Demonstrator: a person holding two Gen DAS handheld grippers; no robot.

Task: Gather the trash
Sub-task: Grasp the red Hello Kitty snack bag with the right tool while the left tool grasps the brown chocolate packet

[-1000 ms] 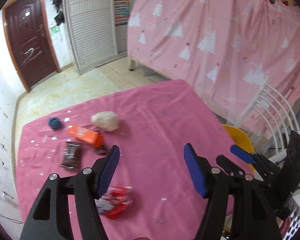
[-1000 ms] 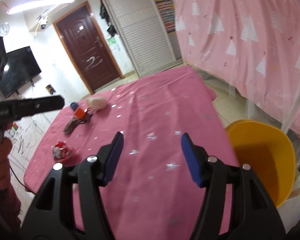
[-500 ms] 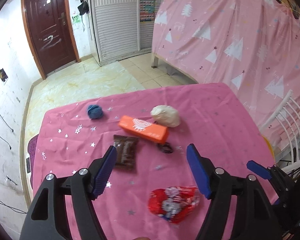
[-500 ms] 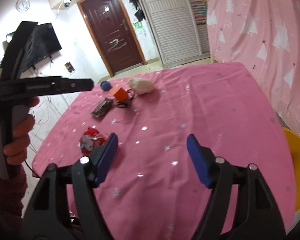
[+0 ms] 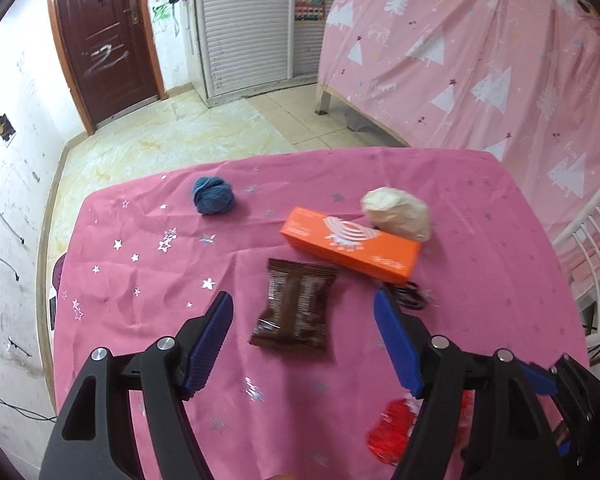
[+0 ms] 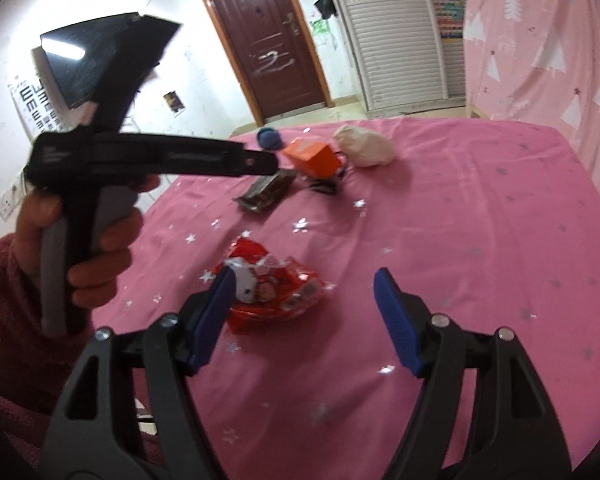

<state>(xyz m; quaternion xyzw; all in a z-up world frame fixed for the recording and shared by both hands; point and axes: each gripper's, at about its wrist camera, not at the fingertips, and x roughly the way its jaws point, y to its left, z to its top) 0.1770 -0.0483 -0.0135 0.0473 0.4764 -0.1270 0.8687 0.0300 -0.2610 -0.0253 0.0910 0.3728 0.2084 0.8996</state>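
Observation:
On the pink-clothed table (image 5: 480, 280) lie a brown snack wrapper (image 5: 296, 306), an orange box (image 5: 350, 244), a crumpled white paper ball (image 5: 398, 213), a blue yarn ball (image 5: 213, 195) and a red printed wrapper (image 5: 392, 432). My left gripper (image 5: 303, 312) is open, hovering above the brown wrapper, which shows between its fingers. My right gripper (image 6: 303, 284) is open, with the red wrapper (image 6: 274, 290) just ahead of its left finger. The brown wrapper (image 6: 266, 192), orange box (image 6: 312, 158), paper ball (image 6: 364, 146) and yarn ball (image 6: 269, 138) lie farther off.
A small black looped object (image 5: 410, 298) lies by the orange box. A white chair (image 5: 588, 248) stands at the table's right side. The hand holding the left gripper (image 6: 100, 168) fills the left of the right wrist view. Tiled floor and a door lie beyond the table.
Both grippers have swung left toward the trash. The left one now hovers over the brown wrapper; the right one has closed in on the red wrapper. The yellow bin has left view.

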